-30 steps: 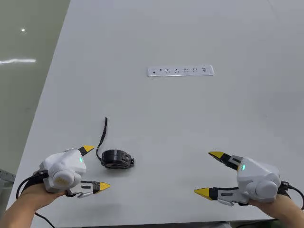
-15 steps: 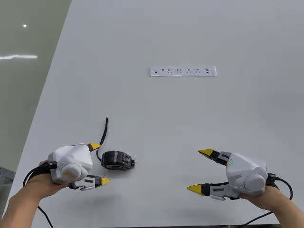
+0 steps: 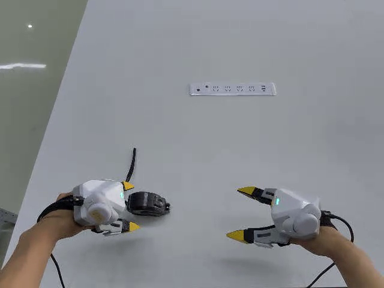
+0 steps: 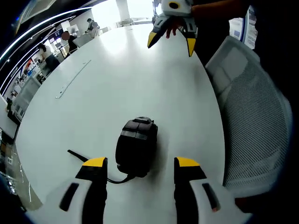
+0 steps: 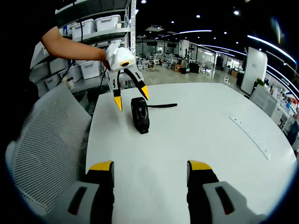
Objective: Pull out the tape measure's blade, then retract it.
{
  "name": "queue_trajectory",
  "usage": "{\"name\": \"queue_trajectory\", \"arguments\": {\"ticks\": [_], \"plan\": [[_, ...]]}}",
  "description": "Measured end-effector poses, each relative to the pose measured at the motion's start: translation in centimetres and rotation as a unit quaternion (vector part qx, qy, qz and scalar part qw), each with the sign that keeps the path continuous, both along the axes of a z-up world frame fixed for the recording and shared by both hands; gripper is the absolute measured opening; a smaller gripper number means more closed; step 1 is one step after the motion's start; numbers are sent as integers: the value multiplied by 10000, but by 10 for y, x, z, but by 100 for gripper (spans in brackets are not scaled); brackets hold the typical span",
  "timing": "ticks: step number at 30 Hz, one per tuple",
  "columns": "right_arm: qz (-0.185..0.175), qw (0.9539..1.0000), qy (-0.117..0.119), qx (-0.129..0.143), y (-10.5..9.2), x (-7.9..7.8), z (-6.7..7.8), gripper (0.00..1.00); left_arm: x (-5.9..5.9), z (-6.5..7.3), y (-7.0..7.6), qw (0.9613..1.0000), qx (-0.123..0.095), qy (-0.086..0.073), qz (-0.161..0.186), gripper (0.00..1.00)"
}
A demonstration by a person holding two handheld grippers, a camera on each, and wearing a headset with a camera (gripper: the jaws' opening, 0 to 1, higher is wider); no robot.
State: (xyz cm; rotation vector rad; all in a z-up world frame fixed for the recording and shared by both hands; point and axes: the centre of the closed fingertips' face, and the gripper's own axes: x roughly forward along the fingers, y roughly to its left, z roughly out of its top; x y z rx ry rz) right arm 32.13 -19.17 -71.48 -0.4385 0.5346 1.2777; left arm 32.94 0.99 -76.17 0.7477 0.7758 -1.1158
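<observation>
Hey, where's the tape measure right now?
In the head view the tape measure lies on the table, near left, just ahead of the left gripper and its open tips, well short of the power strip.

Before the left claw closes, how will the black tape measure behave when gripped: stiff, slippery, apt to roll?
The tape measure looks compact and rigid, so it should probably hold firm between the left claw's open jaws. Its smooth casing might slip slightly. Its thin strap looks floppy and will likely trail.

White table (image 3: 240, 150): tape measure (image 3: 147, 203), likely power strip (image 3: 233, 89)
</observation>
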Motion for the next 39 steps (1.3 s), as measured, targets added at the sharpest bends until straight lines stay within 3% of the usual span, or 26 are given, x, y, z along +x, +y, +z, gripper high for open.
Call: {"name": "queue_trajectory", "arguments": {"ticks": [14,26,39], "plan": [[386,9992,89,-50,34,9,-18,60,7,-16,1,9984,181,134,-522,45],[804,9964,165,-225,66,10,-43,53,11,-21,-3,9979,100,224,-601,36],[962,9948,219,-248,98,16,-61,44,10,-22,-7,9970,101,207,-740,30]]}}
